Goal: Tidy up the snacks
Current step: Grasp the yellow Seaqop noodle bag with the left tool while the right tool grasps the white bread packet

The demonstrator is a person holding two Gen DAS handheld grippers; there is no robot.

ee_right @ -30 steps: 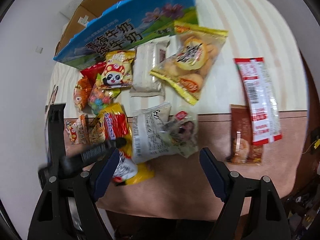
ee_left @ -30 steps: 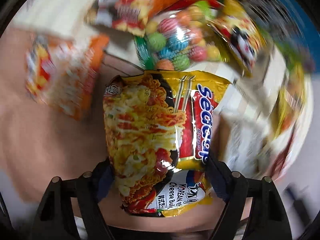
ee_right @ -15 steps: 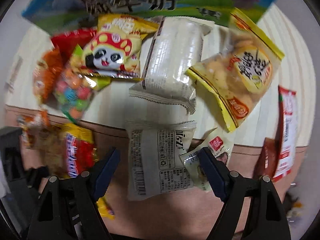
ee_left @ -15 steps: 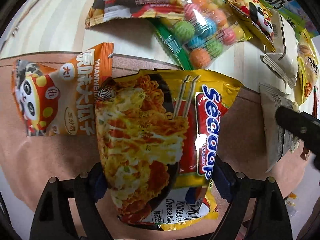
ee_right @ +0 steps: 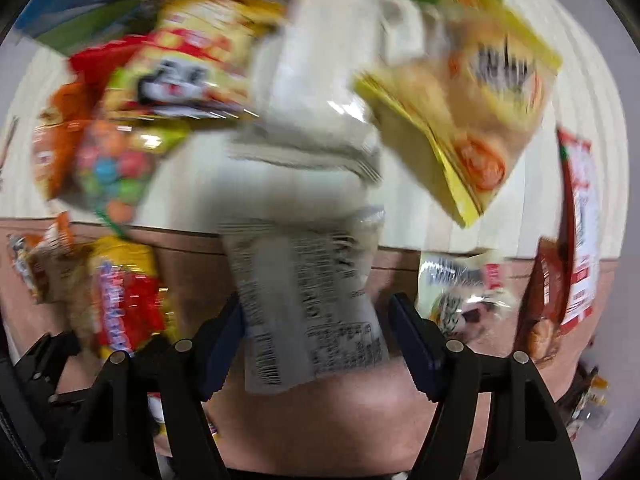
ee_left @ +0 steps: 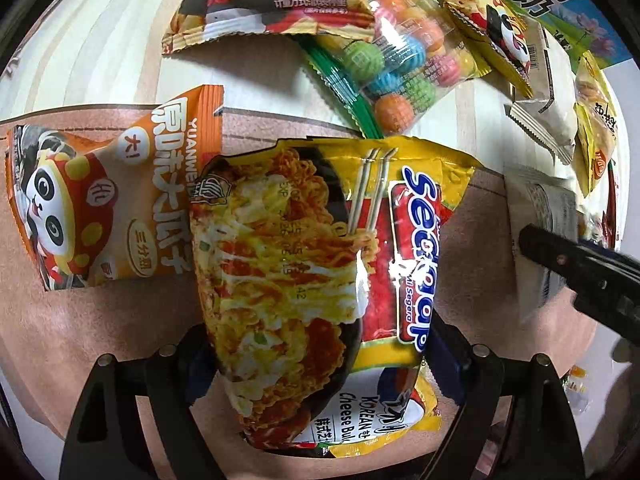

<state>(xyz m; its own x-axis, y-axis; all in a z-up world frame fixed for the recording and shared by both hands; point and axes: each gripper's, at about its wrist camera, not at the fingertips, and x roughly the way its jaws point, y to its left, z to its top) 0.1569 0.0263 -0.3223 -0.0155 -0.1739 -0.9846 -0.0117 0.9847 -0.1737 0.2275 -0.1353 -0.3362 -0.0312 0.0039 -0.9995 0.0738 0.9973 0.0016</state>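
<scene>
Lower now, the right gripper (ee_right: 316,344) straddles the grey pack (ee_right: 308,312), jaws closing, not yet pressing. Its long axis runs along the fingers. Left gripper (ee_left: 316,356) stands open around the noodles (ee_left: 316,280).

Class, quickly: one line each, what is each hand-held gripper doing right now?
Left hand-held gripper: open, jaws astride the yellow noodle packet.
Right hand-held gripper: closing around the white printed packet, not yet gripping.
</scene>
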